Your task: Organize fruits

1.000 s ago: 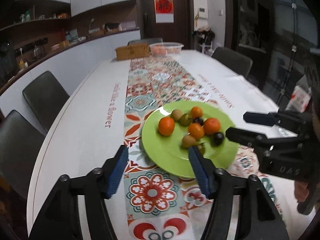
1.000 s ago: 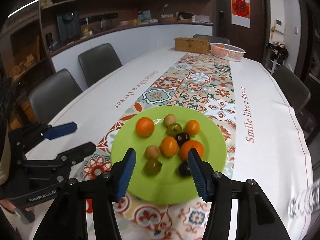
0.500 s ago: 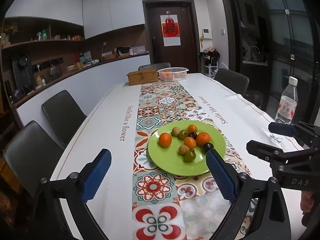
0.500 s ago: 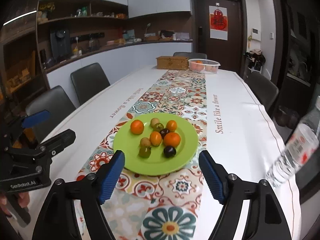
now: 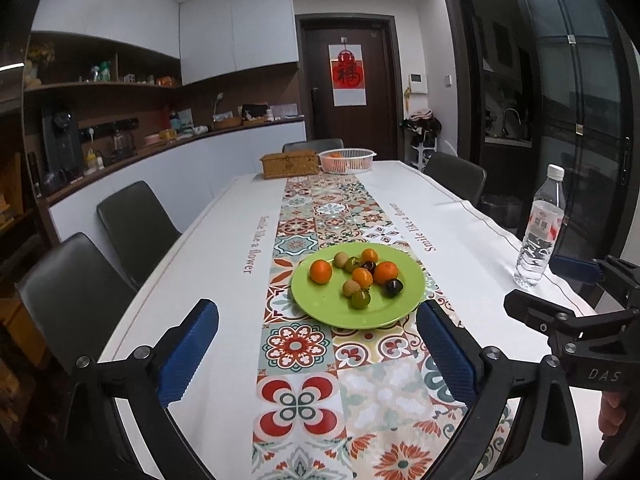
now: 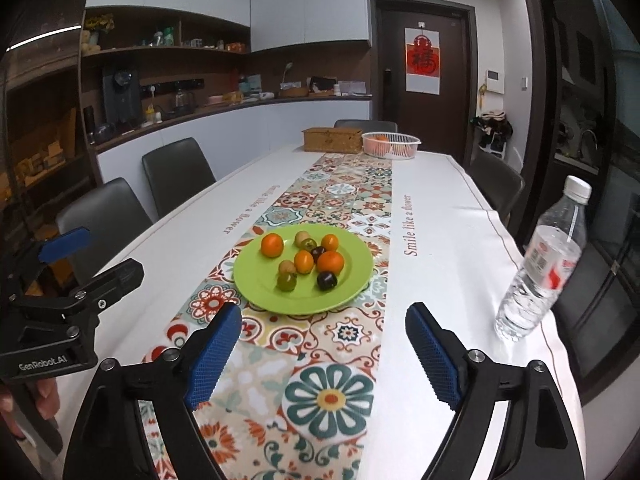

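Note:
A green plate (image 5: 320, 305) (image 6: 256, 286) lies on the patterned runner and carries several small fruits: orange ones (image 5: 321, 271) (image 6: 330, 261), green ones (image 5: 360, 299) (image 6: 287, 281), brownish ones and dark plums (image 5: 394, 287) (image 6: 327, 280). My left gripper (image 5: 316, 326) hangs back from the plate's near edge, its jaws opening with nothing between them. My right gripper (image 6: 322, 322) is likewise short of the plate, jaws opening and empty. The right gripper (image 5: 560, 288) shows at the right of the left wrist view; the left gripper (image 6: 92, 256) shows at the left of the right wrist view.
A clear water bottle (image 5: 540, 228) (image 6: 540, 260) stands near the table's right edge. At the far end sit a wicker box (image 5: 290, 165) and a white basket (image 5: 347, 159) with orange fruit. Dark chairs (image 5: 136, 224) line the table.
Both grippers have pulled back and risen away from the plate, and their jaws have spread wider. The plate looks smaller and the water bottle has come into view.

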